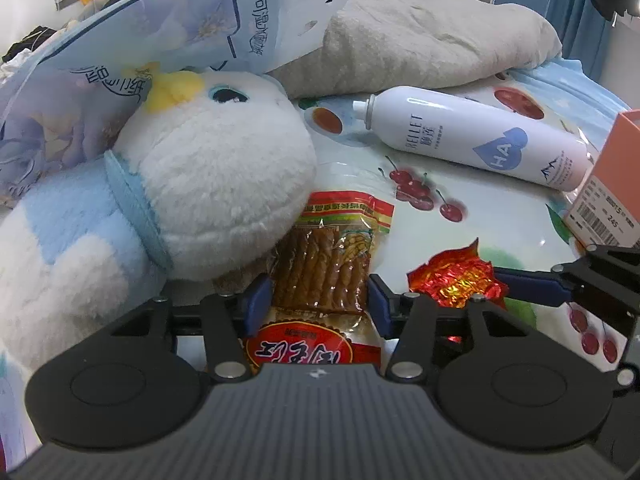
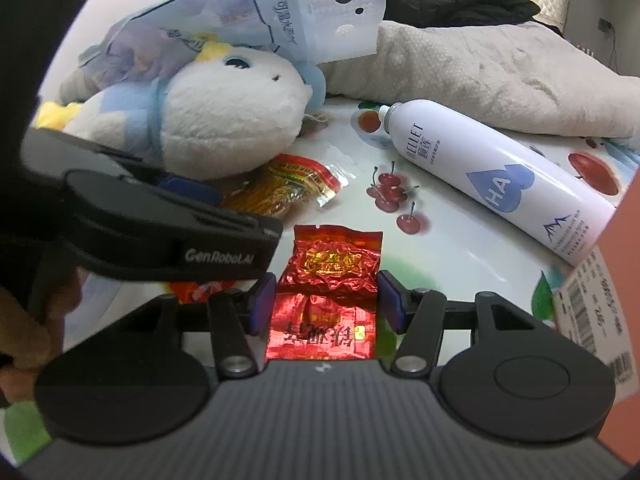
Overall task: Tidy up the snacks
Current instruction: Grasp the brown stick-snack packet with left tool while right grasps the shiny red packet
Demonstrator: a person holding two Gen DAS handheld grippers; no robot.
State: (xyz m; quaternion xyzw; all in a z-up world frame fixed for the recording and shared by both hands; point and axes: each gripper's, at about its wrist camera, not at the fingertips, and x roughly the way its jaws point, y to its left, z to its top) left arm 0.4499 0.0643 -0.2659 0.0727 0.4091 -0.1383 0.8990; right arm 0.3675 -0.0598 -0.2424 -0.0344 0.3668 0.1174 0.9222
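Note:
A clear packet of brown snack sticks point(image 1: 326, 268) with a red and yellow header lies on the fruit-print cloth point(image 1: 472, 200), partly under a plush toy point(image 1: 208, 176). My left gripper point(image 1: 318, 306) has its blue pads on either side of the packet, touching its edges. A crinkled red foil packet point(image 2: 332, 280) lies between the blue pads of my right gripper point(image 2: 326, 300), which touch its sides. The foil packet point(image 1: 456, 276) and the right gripper's fingers point(image 1: 532, 286) show in the left wrist view. The stick packet point(image 2: 288, 188) shows in the right wrist view.
A white spray can point(image 1: 476, 136) lies on the cloth at the right, beside an orange box point(image 1: 608, 188). A beige blanket point(image 1: 432, 32) and a pale blue printed bag point(image 1: 160, 24) lie behind. The left gripper body point(image 2: 160, 232) crosses the right wrist view.

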